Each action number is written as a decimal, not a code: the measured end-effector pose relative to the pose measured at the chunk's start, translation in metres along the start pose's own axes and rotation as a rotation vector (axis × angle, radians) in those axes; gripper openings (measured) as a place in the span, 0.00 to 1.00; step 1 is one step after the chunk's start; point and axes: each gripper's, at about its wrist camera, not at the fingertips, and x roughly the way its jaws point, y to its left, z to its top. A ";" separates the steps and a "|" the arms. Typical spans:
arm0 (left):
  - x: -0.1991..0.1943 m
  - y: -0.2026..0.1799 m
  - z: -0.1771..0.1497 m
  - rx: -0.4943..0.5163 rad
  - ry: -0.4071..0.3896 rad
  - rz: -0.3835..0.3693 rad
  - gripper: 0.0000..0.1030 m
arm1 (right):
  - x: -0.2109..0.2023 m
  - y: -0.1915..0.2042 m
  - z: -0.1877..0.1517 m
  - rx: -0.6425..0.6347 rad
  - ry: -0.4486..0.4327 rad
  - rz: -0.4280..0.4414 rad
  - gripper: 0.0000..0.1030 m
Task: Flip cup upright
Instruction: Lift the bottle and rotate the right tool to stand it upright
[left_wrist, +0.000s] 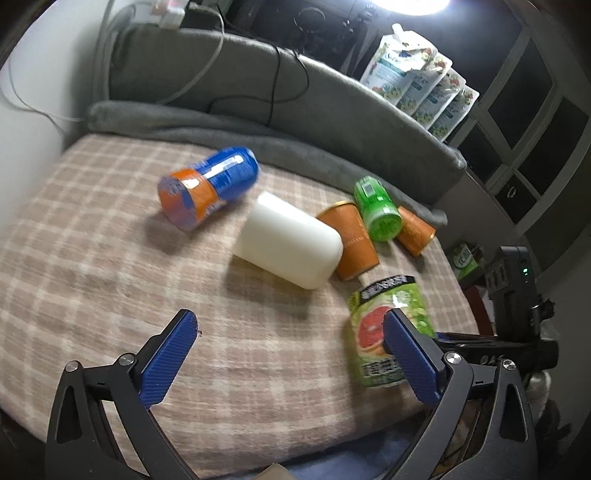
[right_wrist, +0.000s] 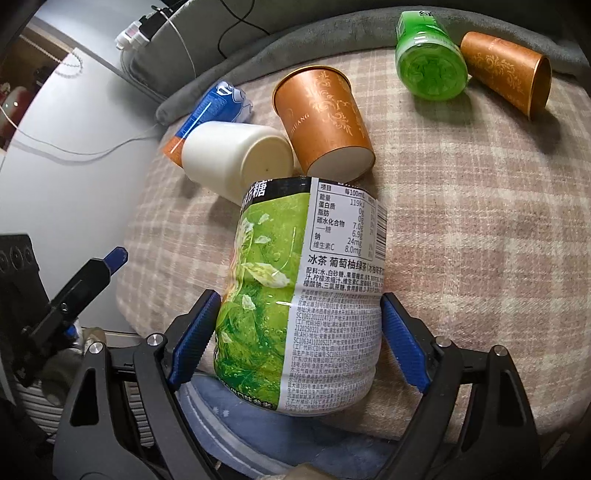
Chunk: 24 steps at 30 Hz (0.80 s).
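Several cups lie on their sides on a plaid cloth (left_wrist: 92, 258). My right gripper (right_wrist: 297, 332) is shut on a green grapefruit-tea labelled cup (right_wrist: 303, 295), its blue fingers (right_wrist: 400, 339) pressing both sides; the cup also shows in the left wrist view (left_wrist: 388, 325). A white cup (left_wrist: 288, 240) (right_wrist: 236, 158) lies beside an orange patterned cup (left_wrist: 351, 240) (right_wrist: 325, 122). A blue-and-orange cup (left_wrist: 207, 188), a bright green cup (left_wrist: 376, 206) (right_wrist: 428, 62) and a second orange cup (left_wrist: 415, 230) (right_wrist: 506, 74) lie farther back. My left gripper (left_wrist: 291, 332) is open and empty above the cloth.
A grey blanket (left_wrist: 295, 110) lines the far edge, with cables (left_wrist: 207, 66) over it. Refill pouches (left_wrist: 417, 81) stand at the back right. The cloth's front edge drops off near both grippers. My left gripper shows at the left of the right wrist view (right_wrist: 74, 288).
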 end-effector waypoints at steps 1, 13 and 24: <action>0.003 -0.001 0.000 -0.003 0.012 -0.008 0.95 | 0.002 0.001 0.002 -0.007 0.001 -0.005 0.86; 0.034 -0.017 0.003 -0.048 0.151 -0.139 0.95 | -0.035 -0.005 -0.007 -0.051 -0.096 -0.020 0.87; 0.078 -0.026 0.005 -0.232 0.315 -0.293 0.95 | -0.098 -0.055 -0.048 0.085 -0.237 -0.013 0.87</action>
